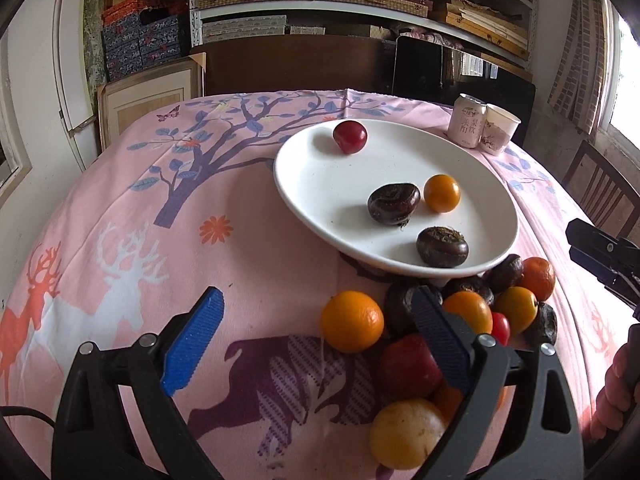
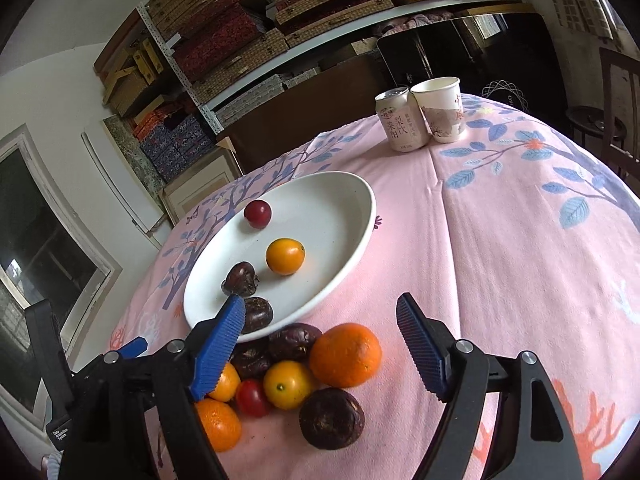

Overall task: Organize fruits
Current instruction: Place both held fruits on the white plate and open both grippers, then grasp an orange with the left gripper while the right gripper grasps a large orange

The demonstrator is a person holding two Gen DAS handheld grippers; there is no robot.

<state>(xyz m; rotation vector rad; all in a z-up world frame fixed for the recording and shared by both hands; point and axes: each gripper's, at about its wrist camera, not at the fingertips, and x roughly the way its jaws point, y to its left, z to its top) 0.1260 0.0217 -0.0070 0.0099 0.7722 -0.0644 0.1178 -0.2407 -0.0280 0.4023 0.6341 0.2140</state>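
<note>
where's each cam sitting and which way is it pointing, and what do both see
Left wrist: on the left gripper, looking forward and down over the pink tablecloth at the white plate and fruit pile; its open blue fingers show, plus the right gripper and a hand at right.
Right wrist: on the right gripper, tilted, facing the plate from the other side; its open fingers show, the left gripper at lower left.
Both share: plate, red fruit, can, paper cup.
</note>
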